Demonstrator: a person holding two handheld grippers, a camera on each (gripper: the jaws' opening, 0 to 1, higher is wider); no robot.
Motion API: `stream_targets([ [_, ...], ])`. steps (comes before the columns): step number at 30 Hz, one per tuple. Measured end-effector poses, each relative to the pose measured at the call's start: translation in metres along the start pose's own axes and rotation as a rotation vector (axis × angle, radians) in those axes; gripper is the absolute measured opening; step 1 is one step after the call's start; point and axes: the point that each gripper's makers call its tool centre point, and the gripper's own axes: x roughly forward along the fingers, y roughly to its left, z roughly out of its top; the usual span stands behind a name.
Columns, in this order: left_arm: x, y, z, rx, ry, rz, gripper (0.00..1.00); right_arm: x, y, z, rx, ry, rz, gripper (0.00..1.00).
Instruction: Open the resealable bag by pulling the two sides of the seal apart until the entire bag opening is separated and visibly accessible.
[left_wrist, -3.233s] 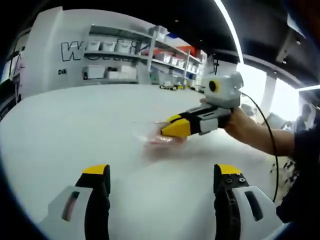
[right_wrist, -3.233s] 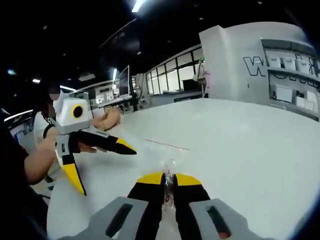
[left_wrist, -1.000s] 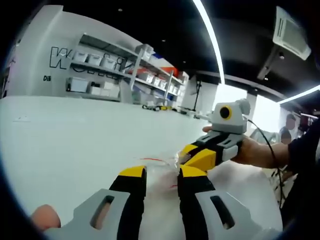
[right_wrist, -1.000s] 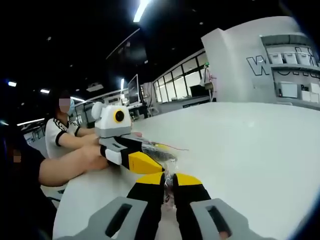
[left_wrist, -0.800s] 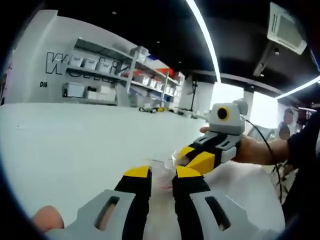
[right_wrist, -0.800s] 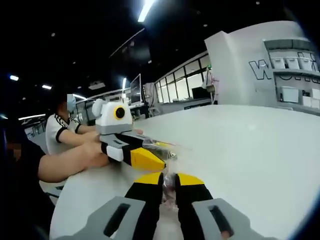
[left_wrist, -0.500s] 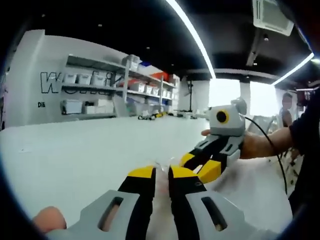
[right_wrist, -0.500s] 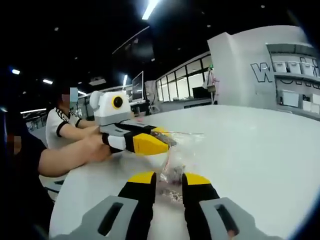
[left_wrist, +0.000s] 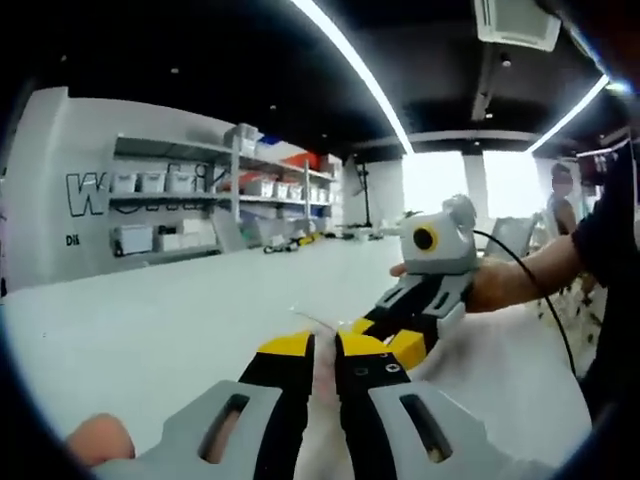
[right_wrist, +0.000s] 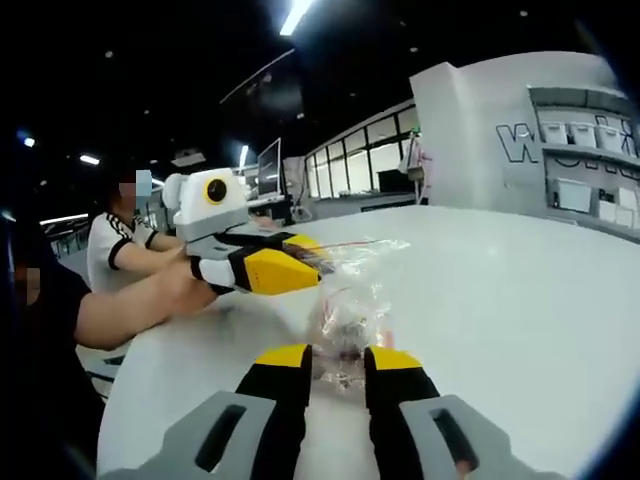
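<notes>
In the right gripper view, a person's hand (right_wrist: 172, 292) holds the left tongs (right_wrist: 312, 268), whose yellow-tipped black jaws are clamped together on the upper edge of the clear, crumpled resealable plastic bag (right_wrist: 352, 300). The bag hangs from them, lifted above the broad white counter (right_wrist: 520, 300), with small dark items inside it. Just below the bag, the right tongs (right_wrist: 338, 356) stand with their yellow tips a little apart, the bag's lower part sitting in the gap between them; whether they pinch the plastic cannot be told. In the left gripper view, the left tongs (left_wrist: 322, 345) are nearly together on a thin fold of the bag (left_wrist: 322, 392), and the right tongs (left_wrist: 385, 338) come in from the right, touching the left pair's tips. White wall shelves with bins (left_wrist: 170, 195) stand far behind the tongs.
</notes>
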Motion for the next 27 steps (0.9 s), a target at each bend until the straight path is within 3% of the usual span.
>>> stream_targets([
  [15,0.003,-0.011,0.006,0.0,-0.023,-0.047,0.09,0.005,0.0,0.01,-0.042,-0.015,-0.009,0.18],
  [27,0.004,-0.014,0.006,0.002,-0.025,-0.057,0.09,0.003,-0.002,0.008,0.001,-0.039,-0.022,0.04],
])
